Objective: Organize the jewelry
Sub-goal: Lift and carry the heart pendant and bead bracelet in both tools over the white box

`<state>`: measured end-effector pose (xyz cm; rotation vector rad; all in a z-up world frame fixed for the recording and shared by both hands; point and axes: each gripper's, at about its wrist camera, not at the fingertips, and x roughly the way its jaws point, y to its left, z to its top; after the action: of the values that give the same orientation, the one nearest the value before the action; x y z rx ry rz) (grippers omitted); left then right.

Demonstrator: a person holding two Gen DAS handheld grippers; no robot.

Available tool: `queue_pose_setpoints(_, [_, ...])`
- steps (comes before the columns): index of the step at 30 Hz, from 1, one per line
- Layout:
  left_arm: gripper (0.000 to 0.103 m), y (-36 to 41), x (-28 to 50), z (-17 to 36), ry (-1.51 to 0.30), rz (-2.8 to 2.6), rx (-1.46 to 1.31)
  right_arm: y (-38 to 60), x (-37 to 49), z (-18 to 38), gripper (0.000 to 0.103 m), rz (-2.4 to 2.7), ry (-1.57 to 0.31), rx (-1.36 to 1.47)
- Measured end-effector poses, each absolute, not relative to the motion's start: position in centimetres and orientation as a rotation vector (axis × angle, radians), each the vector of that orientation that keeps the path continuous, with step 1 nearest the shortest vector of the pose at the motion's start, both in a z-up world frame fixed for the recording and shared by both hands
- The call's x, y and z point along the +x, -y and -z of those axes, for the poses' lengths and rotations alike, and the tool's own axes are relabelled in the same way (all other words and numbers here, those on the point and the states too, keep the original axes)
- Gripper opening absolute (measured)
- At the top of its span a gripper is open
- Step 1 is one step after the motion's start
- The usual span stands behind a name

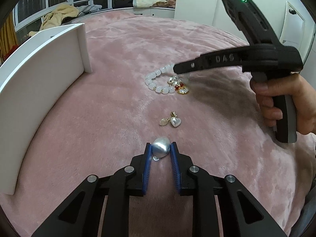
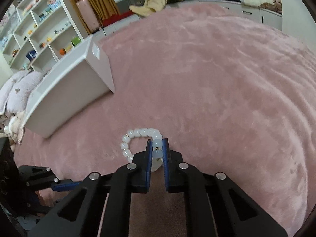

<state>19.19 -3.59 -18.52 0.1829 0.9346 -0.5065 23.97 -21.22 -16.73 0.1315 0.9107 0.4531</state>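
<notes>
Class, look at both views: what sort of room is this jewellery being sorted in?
Probably a bedroom: a fluffy pink blanket covers a bed, pale lilac pillows lie beside it, and white shelves of small trinkets line the wall.

Both wrist cameras look steeply down, close over the shared pink blanket [image 1: 197,45]

Pink plush blanket [image 1: 197,45], milky-white bead bracelet [image 2: 136,134], silver pearl [image 1: 161,147] — white box [image 1: 49,63].

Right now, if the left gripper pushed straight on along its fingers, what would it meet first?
The left gripper is shut on the silver heart charm. Straight ahead, the small pearl heart pendants lie first on the pink blanket; the white bead bracelet lies beyond. Depth is uncertain.
</notes>
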Motion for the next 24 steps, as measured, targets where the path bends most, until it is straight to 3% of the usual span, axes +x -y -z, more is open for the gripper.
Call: queue_pose_setpoints(24, [0.024, 3.7, 18.3, 17.5, -0.917, 0.523, 0.202, 22.4, 21.5, 10.8, 0.01, -0.497, -0.785, 0.212])
